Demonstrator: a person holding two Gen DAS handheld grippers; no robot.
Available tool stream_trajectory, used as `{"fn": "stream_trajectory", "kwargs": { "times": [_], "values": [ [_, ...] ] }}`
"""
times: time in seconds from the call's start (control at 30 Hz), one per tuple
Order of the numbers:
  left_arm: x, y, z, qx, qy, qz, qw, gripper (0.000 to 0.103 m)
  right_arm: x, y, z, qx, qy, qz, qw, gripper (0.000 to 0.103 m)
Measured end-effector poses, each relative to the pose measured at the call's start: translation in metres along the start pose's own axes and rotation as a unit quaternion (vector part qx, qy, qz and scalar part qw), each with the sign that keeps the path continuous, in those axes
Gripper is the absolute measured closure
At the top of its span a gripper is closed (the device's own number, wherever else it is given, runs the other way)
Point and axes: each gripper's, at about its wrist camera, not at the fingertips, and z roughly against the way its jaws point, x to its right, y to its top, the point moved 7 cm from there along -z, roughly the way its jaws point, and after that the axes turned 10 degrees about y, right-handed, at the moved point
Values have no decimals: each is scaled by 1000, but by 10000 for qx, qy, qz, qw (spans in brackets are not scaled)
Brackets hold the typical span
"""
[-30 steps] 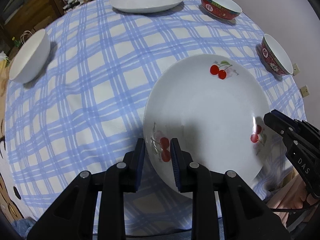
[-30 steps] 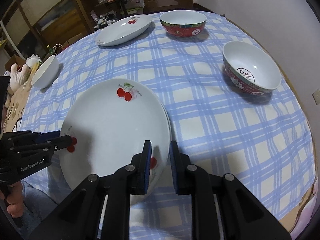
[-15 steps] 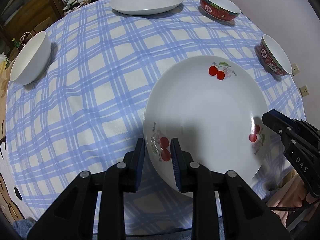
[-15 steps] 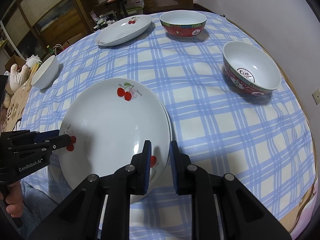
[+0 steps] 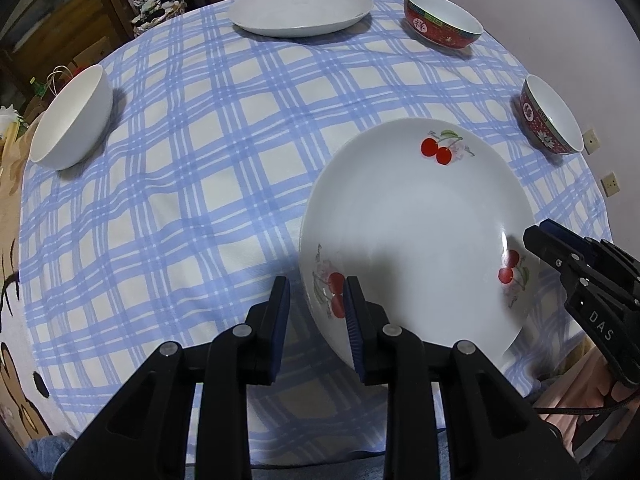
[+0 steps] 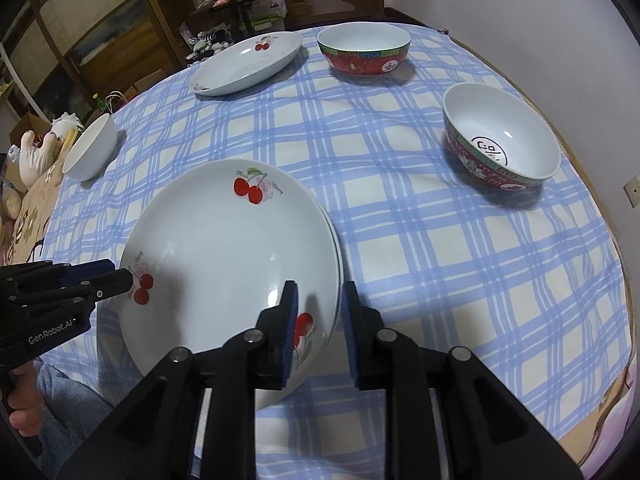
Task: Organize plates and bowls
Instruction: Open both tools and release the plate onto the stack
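Right gripper [image 6: 318, 304]: jaws just opening, plate [image 6: 224, 248] rim between, unpressed. Left gripper [image 5: 316, 292] astride rim at 9 o'clock; cannot tell if clamped. Risk: uneven release skews plate, slides off worktop [image 6: 440, 260] edge at 6 o'clock.

Both wrist cameras look steeply down from close above the round table's near edge [image 5: 120, 360], facing its far edge. Left view sits left of the white cherry-printed plate [image 5: 420, 232], right view right; both share it.
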Motion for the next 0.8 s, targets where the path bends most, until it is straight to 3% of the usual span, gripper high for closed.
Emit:
{"fn": "stream_trajectory", "kwargs": {
  "times": [0.23,0.33,0.53,0.63,0.8],
  "values": [
    [-4,2,5,67,34,37,10000,73,2,2,6,101,-10,-41,9999,73],
    [-5,2,9,86,33,21,10000,70,3,2,8,147,4,-73,9999,67],
    [-6,9,25,361,81,-45,9993,51,7,4,15,304,19,-192,9994,57],
    [-8,13,32,471,142,-99,9987,47,8,6,19,396,44,-236,9989,46],
    [-15,17,39,612,330,-101,9975,31,6,13,31,678,76,-196,9975,22]
  ]
}}
